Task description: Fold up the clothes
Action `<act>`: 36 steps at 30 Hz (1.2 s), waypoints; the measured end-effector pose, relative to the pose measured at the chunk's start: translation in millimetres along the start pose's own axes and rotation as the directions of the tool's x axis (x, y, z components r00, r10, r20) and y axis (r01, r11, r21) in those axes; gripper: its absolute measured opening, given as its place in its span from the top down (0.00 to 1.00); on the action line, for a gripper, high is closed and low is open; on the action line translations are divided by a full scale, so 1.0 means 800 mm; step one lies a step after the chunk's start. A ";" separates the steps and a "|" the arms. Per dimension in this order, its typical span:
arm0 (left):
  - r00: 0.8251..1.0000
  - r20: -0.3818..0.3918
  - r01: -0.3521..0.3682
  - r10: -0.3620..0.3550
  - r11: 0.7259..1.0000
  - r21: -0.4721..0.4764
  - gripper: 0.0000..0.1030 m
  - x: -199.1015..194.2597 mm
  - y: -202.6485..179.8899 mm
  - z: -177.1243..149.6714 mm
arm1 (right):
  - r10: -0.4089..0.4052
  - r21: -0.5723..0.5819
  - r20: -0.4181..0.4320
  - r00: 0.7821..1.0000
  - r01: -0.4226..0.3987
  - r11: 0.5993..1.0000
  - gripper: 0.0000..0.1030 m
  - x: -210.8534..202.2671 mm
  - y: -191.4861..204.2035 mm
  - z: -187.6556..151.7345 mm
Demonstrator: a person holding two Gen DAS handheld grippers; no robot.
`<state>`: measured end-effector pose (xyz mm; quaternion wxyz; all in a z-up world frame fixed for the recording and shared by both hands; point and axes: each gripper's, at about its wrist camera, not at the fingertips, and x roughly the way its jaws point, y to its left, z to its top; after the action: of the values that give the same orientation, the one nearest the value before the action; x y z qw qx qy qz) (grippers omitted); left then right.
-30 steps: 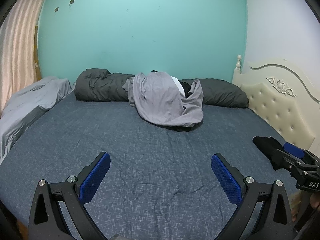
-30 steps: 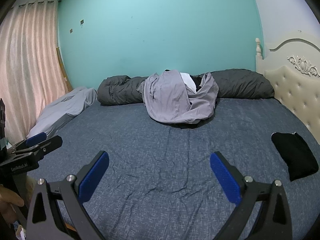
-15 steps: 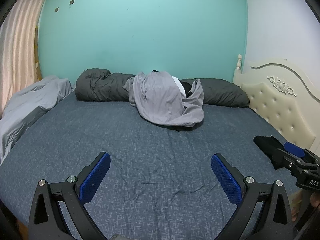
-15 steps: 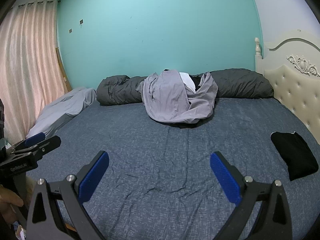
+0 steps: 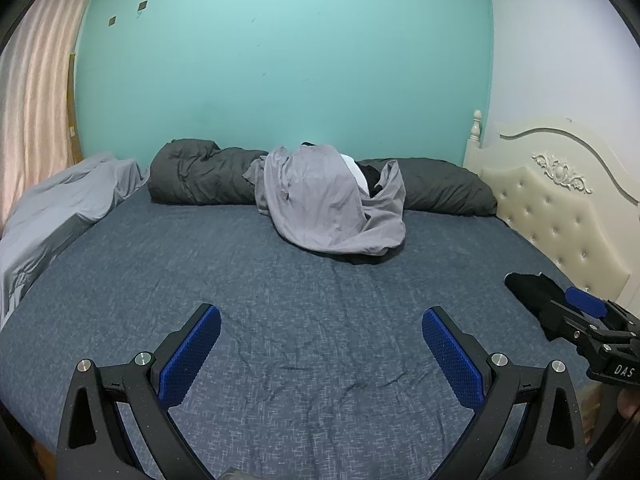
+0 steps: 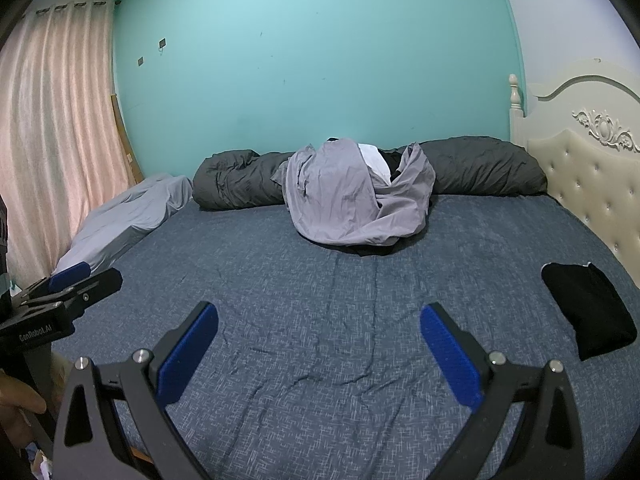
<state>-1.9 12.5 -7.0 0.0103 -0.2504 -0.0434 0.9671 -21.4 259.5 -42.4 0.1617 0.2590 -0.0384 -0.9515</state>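
Observation:
A crumpled grey garment (image 5: 328,200) (image 6: 352,200) lies heaped at the far side of the bed, over white and black cloth. A folded black garment (image 6: 588,312) (image 5: 528,286) rests near the right edge. My left gripper (image 5: 320,340) hovers open over the near part of the blue bedsheet (image 5: 280,280), nothing between its blue pads. My right gripper (image 6: 318,338) is open too, at the same height over the blue bedsheet (image 6: 320,288) and holding nothing. Each gripper shows at the edge of the other's view.
A dark grey duvet roll (image 5: 200,172) (image 6: 480,168) lies along the teal wall. A light grey sheet (image 5: 60,204) drapes off the left side. A cream padded headboard (image 5: 560,200) (image 6: 592,184) stands at the right, pink curtains (image 6: 52,140) at the left.
Both views have shifted very slightly; the heap and black garment lie as before. Both grippers stay open.

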 end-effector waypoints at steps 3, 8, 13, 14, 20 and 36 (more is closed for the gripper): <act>1.000 -0.002 -0.002 0.002 1.000 -0.001 0.00 0.001 0.002 -0.001 | -0.001 0.000 0.000 1.000 0.001 1.000 0.01 0.000 -0.001 0.000; 1.000 -0.001 -0.007 0.007 1.000 -0.002 0.00 0.002 0.004 0.000 | -0.002 0.001 0.000 1.000 0.002 1.000 0.01 0.001 -0.001 0.000; 1.000 0.001 -0.009 0.009 1.000 0.002 0.00 0.002 0.003 0.001 | -0.002 0.001 -0.003 1.000 0.002 1.000 0.01 0.002 -0.001 -0.001; 1.000 0.000 -0.009 0.009 1.000 0.000 0.00 0.002 0.003 0.001 | -0.001 0.002 -0.003 1.000 0.001 1.000 0.01 0.003 -0.001 0.000; 1.000 -0.009 -0.016 0.016 1.000 -0.005 0.00 0.009 0.003 0.001 | -0.002 0.003 -0.007 1.000 0.002 1.000 0.01 0.007 -0.005 0.001; 0.997 -0.035 -0.069 0.066 0.994 -0.085 0.00 0.112 0.037 -0.024 | 0.012 0.062 -0.097 0.995 -0.006 0.998 0.01 0.095 -0.041 -0.023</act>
<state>-70.8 -11.6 -69.3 -0.0326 -0.2675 -0.0764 0.9600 -83.5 266.1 -100.2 0.1594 0.3096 -0.0608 -0.9354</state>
